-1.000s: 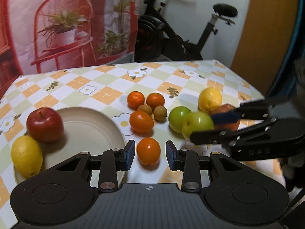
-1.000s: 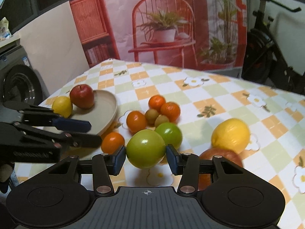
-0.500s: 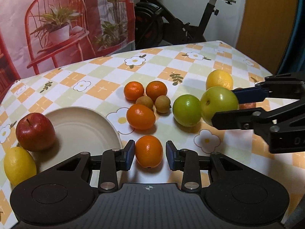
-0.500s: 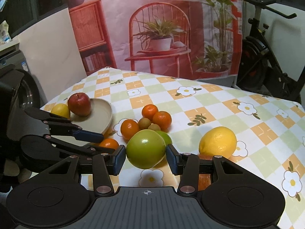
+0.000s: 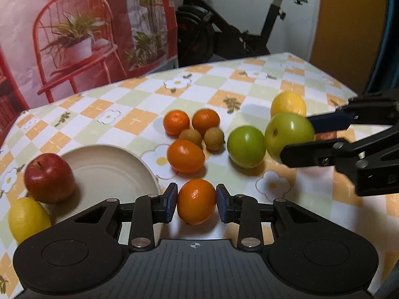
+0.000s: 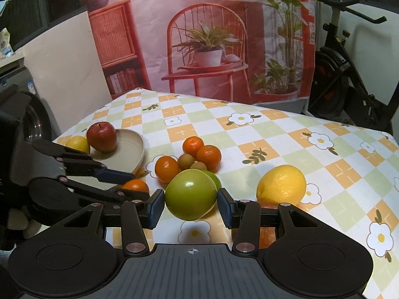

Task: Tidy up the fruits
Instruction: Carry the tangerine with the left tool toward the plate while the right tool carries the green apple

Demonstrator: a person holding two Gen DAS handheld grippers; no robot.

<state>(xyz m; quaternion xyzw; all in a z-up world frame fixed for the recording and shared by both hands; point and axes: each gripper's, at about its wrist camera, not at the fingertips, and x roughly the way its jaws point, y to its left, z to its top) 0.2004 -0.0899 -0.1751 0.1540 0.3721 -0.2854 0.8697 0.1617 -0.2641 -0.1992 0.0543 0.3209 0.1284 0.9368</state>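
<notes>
Your right gripper (image 6: pixel 191 205) has its pads pressed to the sides of a green apple (image 6: pixel 191 194), and the fruit looks lifted clear of the counter (image 6: pixel 274 134), which makes sense if you mean to carry it across to the beige plate (image 6: pixel 136 149). Your left gripper (image 5: pixel 197 203) sits narrow around a small orange (image 5: pixel 196 201), with both blue pads at or very near its skin; whether that orange is off the cloth yet I cannot tell. Gripping each fruit across its widest part keeps a round thing from squirting out. The plate holds only a red apple (image 5: pixel 49 178) at its rim, and one lemon (image 5: pixel 28 218) lies just beside it, so most of the sorting looks undone. A second green apple (image 5: pixel 246 146), three more oranges, two small brown fruits and another lemon (image 6: pixel 281 183) wait in the middle of the counter, and a reddish fruit is half hidden under your right gripper.
</notes>
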